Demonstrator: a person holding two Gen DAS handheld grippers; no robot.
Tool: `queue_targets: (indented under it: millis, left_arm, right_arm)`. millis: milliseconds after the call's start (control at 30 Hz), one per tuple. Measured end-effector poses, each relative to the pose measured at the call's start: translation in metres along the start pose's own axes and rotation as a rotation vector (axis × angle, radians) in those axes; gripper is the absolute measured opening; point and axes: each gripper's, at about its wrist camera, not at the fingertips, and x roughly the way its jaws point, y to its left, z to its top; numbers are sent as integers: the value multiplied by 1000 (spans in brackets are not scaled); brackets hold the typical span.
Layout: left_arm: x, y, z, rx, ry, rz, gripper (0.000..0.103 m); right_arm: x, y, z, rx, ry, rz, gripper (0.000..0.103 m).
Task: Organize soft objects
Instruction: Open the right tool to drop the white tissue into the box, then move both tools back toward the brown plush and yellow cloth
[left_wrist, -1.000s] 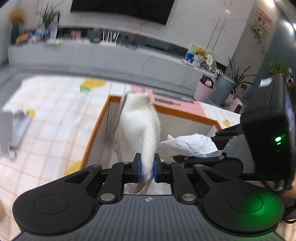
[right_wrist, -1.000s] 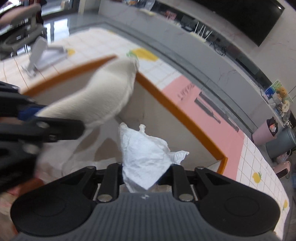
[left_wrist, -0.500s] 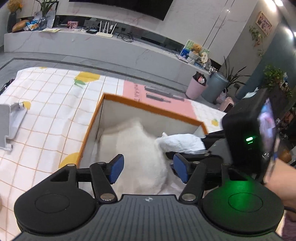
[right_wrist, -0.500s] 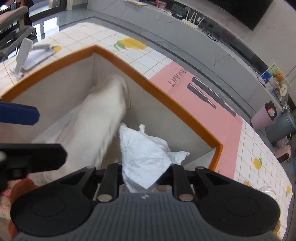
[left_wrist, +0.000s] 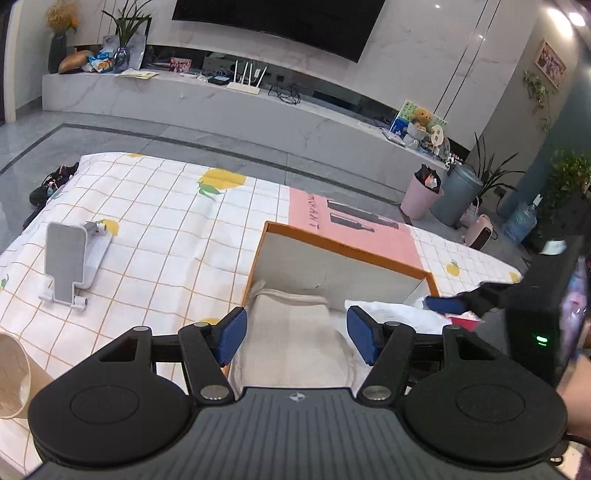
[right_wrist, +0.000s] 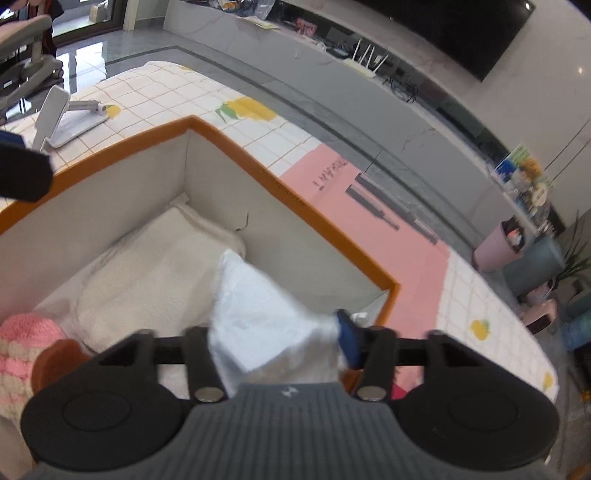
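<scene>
Left gripper (left_wrist: 297, 334) jaws stand apart above the towel (left_wrist: 291, 343) in the box (right_wrist: 288, 199); right gripper (right_wrist: 275, 345) jaws apart, tissue (right_wrist: 258, 325) between them.

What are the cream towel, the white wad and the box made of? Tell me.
Cream towel: looks like terry cloth, nubby matte pile. White wad: likely tissue paper, thin with sharp crumples, though motion blur hides detail. Box: probably cardboard, with stiff flat matte walls and an orange rim.
</scene>
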Motion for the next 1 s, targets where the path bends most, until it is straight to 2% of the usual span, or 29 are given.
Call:
queue_targets:
  millis: [67, 133, 200, 233, 333, 433, 600, 700, 833, 1000]
  left_arm:
    - [-2, -1, -2, 16, -6, 10, 73]
    - [-4, -2, -3, 21, -16, 13, 73]
    - [-8, -5, -4, 19, -19, 5, 73]
    - [-10, -8, -5, 22, -20, -1, 73]
    - [-18, -18, -5, 77, -19, -7, 73]
    - [-34, -30, -9, 151, -59, 0, 73]
    - [-56, -58, -17, 203, -90, -9, 74]
    - [-70, -79, -26, 248, -125, -32, 74]
    - [-88, -107, -44, 277, -162, -110, 74]
    - [-97, -148, -77, 290, -187, -161, 74]
  right_arm:
    - [-11, -2, 1, -8, -15, 3, 59]
    - [-25, -5, 1, -6, -31, 9, 65]
    - [-42, -10, 1, -10, -59, -4, 92]
    - [-53, -14, 1, -9, -82, -11, 94]
    - [-88, -31, 0, 25, -116, -20, 95]
    - [-122, -50, -8, 38, -127, -71, 100]
    - [-175, -83, -42, 85, -134, -164, 100]
    - [-200, -105, -74, 164, -113, -230, 100]
    - [-224, -129, -128, 250, -99, -275, 100]
    - [-227, -154, -201, 351, -84, -344, 100]
